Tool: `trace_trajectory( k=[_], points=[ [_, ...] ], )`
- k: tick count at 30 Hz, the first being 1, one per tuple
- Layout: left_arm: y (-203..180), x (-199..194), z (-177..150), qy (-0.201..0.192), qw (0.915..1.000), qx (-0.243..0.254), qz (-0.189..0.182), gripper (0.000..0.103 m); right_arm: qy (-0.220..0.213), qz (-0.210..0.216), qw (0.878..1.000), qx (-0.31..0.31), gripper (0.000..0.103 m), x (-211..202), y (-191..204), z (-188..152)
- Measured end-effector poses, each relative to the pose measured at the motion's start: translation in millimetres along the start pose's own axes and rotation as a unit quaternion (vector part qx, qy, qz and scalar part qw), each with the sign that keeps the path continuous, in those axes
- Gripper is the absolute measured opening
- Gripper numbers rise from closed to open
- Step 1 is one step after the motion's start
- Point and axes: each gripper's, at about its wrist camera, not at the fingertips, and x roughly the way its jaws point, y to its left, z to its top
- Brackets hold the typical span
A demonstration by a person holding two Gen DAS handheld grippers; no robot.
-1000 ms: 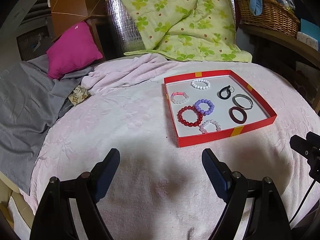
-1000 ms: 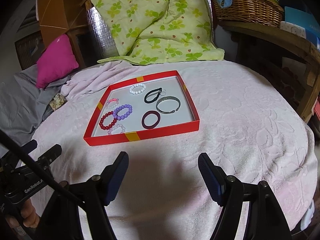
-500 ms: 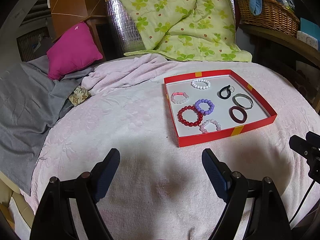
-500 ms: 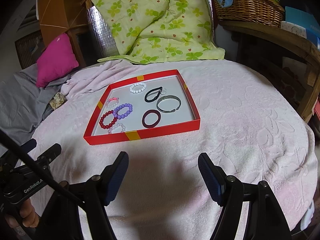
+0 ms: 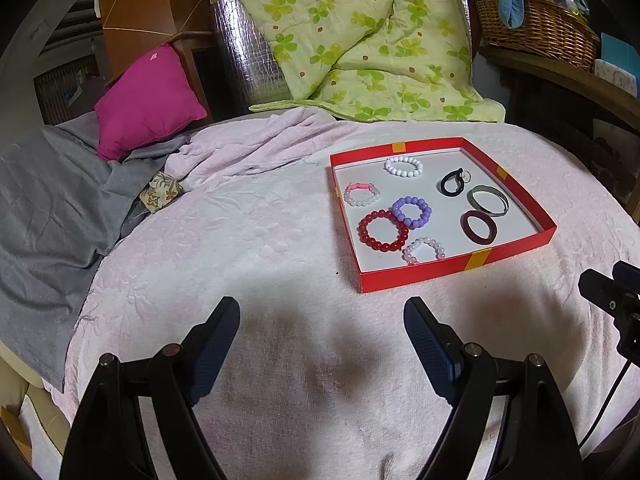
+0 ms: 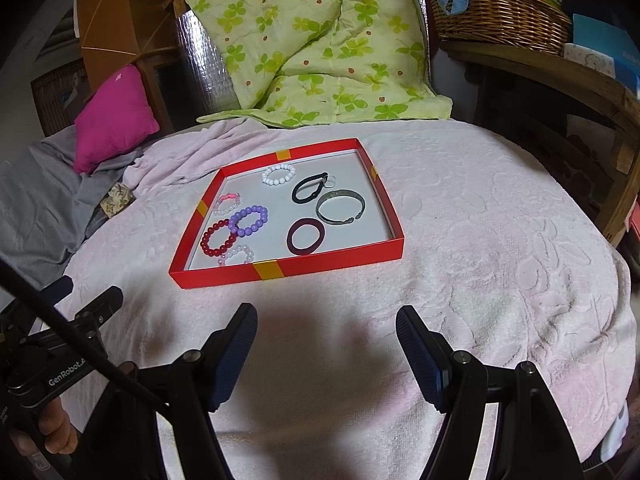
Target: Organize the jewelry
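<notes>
A shallow red tray [image 5: 456, 272] [image 6: 320, 268] lies on the pink blanket, holding several bracelets. Beaded ones lie on its left side: white [image 5: 403, 167], pale pink [image 5: 361, 194], purple [image 5: 412, 211] [image 6: 249, 221], red [image 5: 383, 230] [image 6: 218, 237] and pink-white [image 5: 424, 249]. On its right lie a black band [image 5: 452, 182] [image 6: 307, 191], a grey metal bangle [image 5: 489, 200] [image 6: 341, 207] and a dark maroon ring [image 5: 479, 227] [image 6: 306, 236]. My left gripper [image 5: 321, 332] is open and empty, near the tray's front left. My right gripper [image 6: 326, 340] is open and empty in front of the tray.
A green clover quilt [image 5: 360, 40] leans behind the tray. A magenta pillow [image 5: 148, 100] and grey cloth [image 5: 44, 208] lie at the left, with a small patterned pouch [image 5: 160, 197]. A wicker basket [image 6: 496, 8] sits on a wooden shelf at the right.
</notes>
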Motion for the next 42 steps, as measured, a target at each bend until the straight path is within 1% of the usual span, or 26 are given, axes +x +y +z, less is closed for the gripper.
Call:
trace_trajectory(
  k=[42],
  points=[
    [5.1,2.1,-3.5,0.004,0.9999,0.013,0.003,0.084,0.003,0.003,1.0,-0.006,0.075,3.2,4.4,-1.8]
  ],
)
